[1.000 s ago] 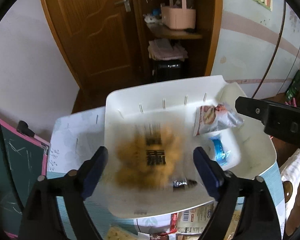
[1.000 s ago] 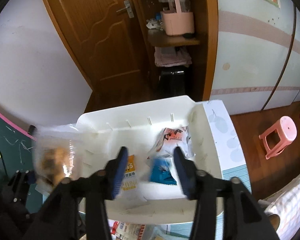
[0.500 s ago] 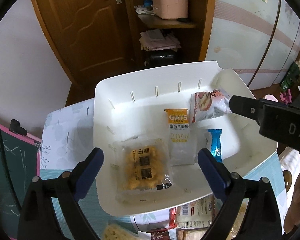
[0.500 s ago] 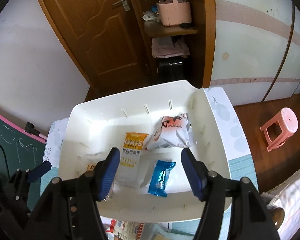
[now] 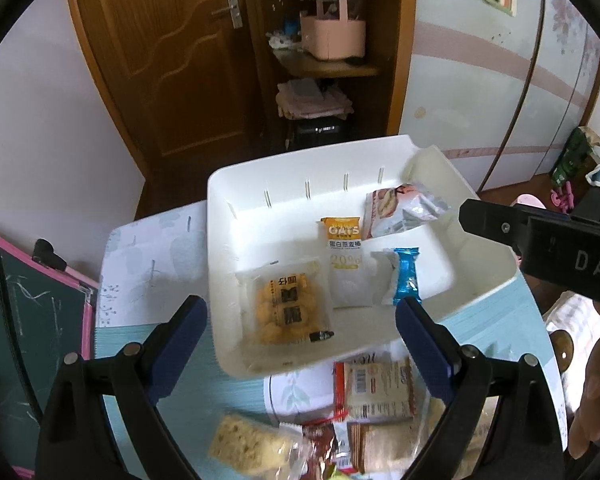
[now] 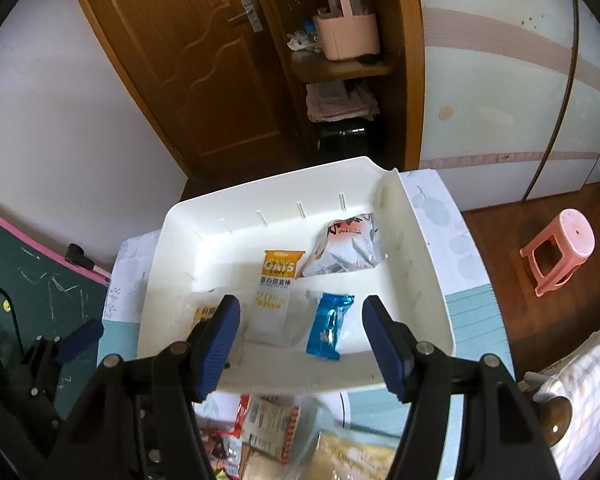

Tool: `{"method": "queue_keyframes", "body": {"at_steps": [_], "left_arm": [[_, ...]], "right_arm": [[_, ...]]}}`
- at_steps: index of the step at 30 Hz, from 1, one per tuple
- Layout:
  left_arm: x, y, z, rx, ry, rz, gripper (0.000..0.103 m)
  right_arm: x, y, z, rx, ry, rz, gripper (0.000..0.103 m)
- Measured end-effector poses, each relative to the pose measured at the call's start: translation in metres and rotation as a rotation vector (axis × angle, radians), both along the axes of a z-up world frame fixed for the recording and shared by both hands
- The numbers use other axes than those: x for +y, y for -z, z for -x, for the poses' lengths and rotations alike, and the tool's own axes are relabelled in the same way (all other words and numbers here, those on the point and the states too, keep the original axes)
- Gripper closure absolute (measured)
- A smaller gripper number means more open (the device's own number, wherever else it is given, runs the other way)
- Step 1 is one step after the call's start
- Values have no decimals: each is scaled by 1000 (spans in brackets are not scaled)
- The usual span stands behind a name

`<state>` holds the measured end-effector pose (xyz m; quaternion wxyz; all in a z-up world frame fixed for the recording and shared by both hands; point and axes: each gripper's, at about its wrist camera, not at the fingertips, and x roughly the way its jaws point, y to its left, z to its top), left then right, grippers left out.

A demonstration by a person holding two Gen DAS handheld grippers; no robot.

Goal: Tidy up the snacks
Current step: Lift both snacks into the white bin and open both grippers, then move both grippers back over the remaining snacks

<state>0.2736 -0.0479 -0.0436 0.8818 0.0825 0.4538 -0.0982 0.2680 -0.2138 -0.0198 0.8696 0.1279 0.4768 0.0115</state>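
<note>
A white bin (image 5: pixel 220 240) (image 6: pixel 432 280) sits on the table. In it lie a clear pack of yellow pastries (image 5: pixel 286 310), an orange OATS bar (image 5: pixel 342 264) (image 6: pixel 278 284), a blue wrapper (image 5: pixel 406 278) (image 6: pixel 330 326) and a white-pink bag (image 5: pixel 400 208) (image 6: pixel 346 248). A pile of loose snacks (image 5: pixel 376 392) (image 6: pixel 268 424) lies in front of the bin. My left gripper (image 5: pixel 300 332) is open and empty above the bin's near edge. My right gripper (image 6: pixel 300 336) is open and empty, also near that edge.
A green chalkboard with a pink frame (image 5: pixel 40 320) stands at the left. A wooden door (image 5: pixel 160 60) and a shelf with a pink basket (image 5: pixel 332 36) are behind. A pink stool (image 6: pixel 556 248) stands on the floor at the right.
The pastry pack left my left gripper and now lies in the bin. Both grippers have drawn back towards the snack pile and have opened wider.
</note>
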Motion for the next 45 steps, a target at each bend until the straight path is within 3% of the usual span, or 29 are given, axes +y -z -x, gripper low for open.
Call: {"method": "queue_keyframes", "body": {"at_steps": [8, 12, 22, 28, 33, 38, 45], "left_arm": [[23, -38, 61, -50, 17, 26, 8], [36, -55, 94, -78, 43, 37, 8], [61, -76, 167, -128, 123, 62, 7], [63, -61, 193, -128, 157, 38, 7], [55, -25, 206, -85, 191, 36, 7], [41, 20, 207, -13, 199, 61, 7], [46, 59, 189, 54, 152, 43, 7]], "right_arm": [[10, -41, 60, -81, -31, 14, 37], [17, -53, 94, -122, -57, 33, 27], [25, -47, 160, -129, -113, 58, 23], [18, -16, 187, -71, -111, 79, 23], [10, 30, 205, 14, -79, 67, 23], [-4, 85, 213, 127, -23, 26, 23], [-5, 132, 212, 228, -4, 7, 23]]}}
